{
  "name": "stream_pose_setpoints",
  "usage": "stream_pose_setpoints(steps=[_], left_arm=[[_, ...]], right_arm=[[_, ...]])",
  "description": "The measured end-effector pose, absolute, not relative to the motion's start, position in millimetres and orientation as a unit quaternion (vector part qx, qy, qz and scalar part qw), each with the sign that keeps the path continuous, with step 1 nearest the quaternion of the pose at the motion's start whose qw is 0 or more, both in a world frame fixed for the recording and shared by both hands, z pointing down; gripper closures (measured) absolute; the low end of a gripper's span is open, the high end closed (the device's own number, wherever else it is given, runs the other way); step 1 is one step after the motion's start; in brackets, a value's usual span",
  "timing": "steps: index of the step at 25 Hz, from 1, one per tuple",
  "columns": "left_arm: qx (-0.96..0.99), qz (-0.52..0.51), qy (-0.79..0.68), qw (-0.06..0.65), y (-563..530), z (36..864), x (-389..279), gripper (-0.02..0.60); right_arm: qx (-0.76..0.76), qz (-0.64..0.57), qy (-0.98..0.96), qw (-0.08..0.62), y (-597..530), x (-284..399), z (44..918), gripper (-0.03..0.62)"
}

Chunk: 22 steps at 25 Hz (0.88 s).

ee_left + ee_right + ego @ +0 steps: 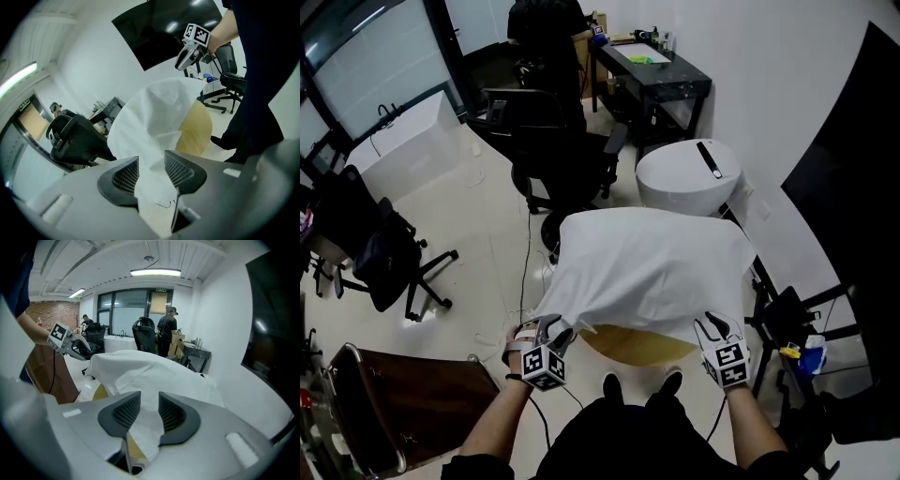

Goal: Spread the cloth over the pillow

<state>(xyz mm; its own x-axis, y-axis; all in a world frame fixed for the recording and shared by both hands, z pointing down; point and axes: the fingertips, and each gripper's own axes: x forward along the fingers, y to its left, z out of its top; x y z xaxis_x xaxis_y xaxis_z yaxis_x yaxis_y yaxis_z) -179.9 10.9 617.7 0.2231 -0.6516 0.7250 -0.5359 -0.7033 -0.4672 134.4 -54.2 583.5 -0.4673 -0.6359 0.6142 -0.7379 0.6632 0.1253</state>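
A white cloth (pixel 647 267) lies draped in a hump over what is under it; no pillow shows, only a tan round surface (pixel 633 347) below the near hem. My left gripper (pixel 555 330) is at the cloth's near left corner, my right gripper (pixel 715 326) at the near right corner. In the left gripper view the cloth (pixel 154 112) runs down between the jaws of the left gripper (pixel 152 176), which stand apart around it. In the right gripper view a fold of the cloth (pixel 154 369) likewise hangs in the gap of the right gripper (pixel 149 411), whose pads stand apart.
A black office chair (pixel 562 155) and a white round bin (pixel 684 178) stand just beyond the cloth, a black desk (pixel 652 75) behind them. A brown seat (pixel 422 403) is at my near left, another black chair (pixel 380 253) farther left. People stand at the back (pixel 167 326).
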Motion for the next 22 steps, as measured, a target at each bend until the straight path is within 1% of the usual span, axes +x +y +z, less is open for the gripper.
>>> stream_pose_setpoints(steps=[2, 5, 11, 14, 16, 18, 19, 21, 22], left_arm=[[-0.769, -0.504, 0.392, 0.034, 16, 627, -202, 0.403], [-0.76, -0.518, 0.393, -0.012, 26, 652, -231, 0.395], [-0.759, -0.517, 0.385, -0.085, 32, 685, -250, 0.387], [-0.771, -0.503, 0.378, -0.099, 23, 698, -249, 0.363], [-0.778, -0.503, 0.364, -0.1, 18, 705, -245, 0.326], [-0.781, -0.509, 0.349, -0.099, 15, 710, -242, 0.325], [-0.78, -0.514, 0.343, -0.098, 14, 713, -241, 0.348], [-0.78, -0.522, 0.334, -0.093, 13, 715, -240, 0.452], [-0.78, -0.524, 0.33, -0.09, 14, 714, -239, 0.49]], right_arm=[[0.398, 0.079, -0.855, 0.323, -55, 130, 584, 0.462], [0.393, 0.08, -0.857, 0.324, -55, 124, 585, 0.462], [0.386, 0.081, -0.859, 0.328, -56, 116, 586, 0.462], [0.384, 0.082, -0.858, 0.331, -55, 114, 588, 0.462], [0.383, 0.084, -0.858, 0.333, -54, 112, 589, 0.462], [0.381, 0.085, -0.858, 0.334, -51, 111, 590, 0.462], [0.381, 0.085, -0.857, 0.336, -51, 111, 591, 0.462], [0.382, 0.086, -0.856, 0.337, -49, 113, 591, 0.463], [0.383, 0.086, -0.856, 0.336, -48, 114, 591, 0.462]])
